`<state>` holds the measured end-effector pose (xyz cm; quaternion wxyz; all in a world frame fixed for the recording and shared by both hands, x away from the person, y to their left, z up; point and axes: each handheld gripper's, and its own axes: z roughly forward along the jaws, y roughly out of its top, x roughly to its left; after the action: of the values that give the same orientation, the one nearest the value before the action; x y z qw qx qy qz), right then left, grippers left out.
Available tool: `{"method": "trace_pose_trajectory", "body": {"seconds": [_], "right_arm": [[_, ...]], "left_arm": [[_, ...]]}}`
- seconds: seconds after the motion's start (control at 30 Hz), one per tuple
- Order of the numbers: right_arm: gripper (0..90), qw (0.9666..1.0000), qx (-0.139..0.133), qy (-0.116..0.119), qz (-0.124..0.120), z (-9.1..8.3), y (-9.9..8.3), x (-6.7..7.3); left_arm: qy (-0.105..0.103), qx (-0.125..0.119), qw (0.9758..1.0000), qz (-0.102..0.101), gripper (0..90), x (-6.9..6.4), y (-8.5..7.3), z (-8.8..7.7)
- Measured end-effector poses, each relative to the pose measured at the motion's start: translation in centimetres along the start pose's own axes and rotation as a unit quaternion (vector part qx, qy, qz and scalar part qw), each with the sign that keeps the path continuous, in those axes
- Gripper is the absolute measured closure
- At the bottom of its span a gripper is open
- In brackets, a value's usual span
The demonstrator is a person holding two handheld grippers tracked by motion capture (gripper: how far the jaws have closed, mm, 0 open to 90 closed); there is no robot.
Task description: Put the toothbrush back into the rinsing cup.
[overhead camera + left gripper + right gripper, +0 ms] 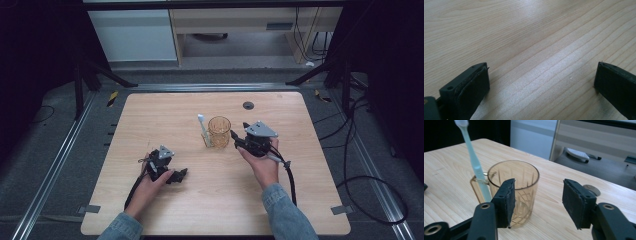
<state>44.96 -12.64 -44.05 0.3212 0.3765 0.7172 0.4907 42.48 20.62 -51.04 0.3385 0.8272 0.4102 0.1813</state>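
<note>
Worktop (215, 200) of pale wood takes up most of the high view, and both hands rest on it. Left tool (170, 172) sits low near the front with its jaws spread wide over bare grain, nothing between them; it looks parked, kept out of the way. Right tool (239, 142) is the busy one, sitting just beside the amber cup (219, 131) at the middle of the worktop. Its own view shows the jaws about half apart and gripping nothing; the cup (517, 187) stands behind the left-hand jaw, partly covered by it, not in the gap. With the pads free of the glass, I'd judge the right hand is done here or lining up afresh. Smallest piece now: a pale blue toothbrush (472, 157) stands head-up, threaded through the cup's handle loop, which props it leaning slightly. That keeps the bristles off the wood.
</note>
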Motion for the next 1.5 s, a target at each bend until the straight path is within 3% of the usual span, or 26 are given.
{"method": "trace_pose_trajectory", "body": {"seconds": [0.37, 0.63, 0.93, 1.0, 1.3, 1.5], "right_arm": [[22.9, 0.9973, 0.061, -0.037, 0.017, -1.0, -0.2, -2.8], [8.9, 0.9865, 0.142, -0.064, 0.051, -2.4, -1.1, -5.8], [7.6, 0.9793, 0.180, -0.068, 0.062, -4.2, -3.0, -8.1], [8.1, 0.9769, 0.191, -0.060, 0.075, -4.4, -3.6, -8.6], [8.9, 0.9664, 0.230, -0.061, 0.096, -2.8, -6.4, -10.0], [9.4, 0.9638, 0.233, -0.079, 0.102, -1.8, -7.3, -10.4]], "left_arm": [[0.000, 0.000, 1.0000, 0.000, 0.0, 0.0, 0.0, 0.0], [0.000, 0.000, 1.0000, 0.000, 0.0, 0.0, 0.0, 0.0], [0.000, 0.000, 1.0000, 0.000, 0.0, 0.0, 0.0, 0.0], [0.000, -0.001, 1.0000, 0.000, 0.0, 0.0, 0.0, 0.0], [0.000, 0.000, 1.0000, 0.000, 0.0, 0.0, 0.0, 0.0], [0.000, 0.001, 1.0000, 0.001, 0.0, 0.0, 0.0, 0.0]]}}
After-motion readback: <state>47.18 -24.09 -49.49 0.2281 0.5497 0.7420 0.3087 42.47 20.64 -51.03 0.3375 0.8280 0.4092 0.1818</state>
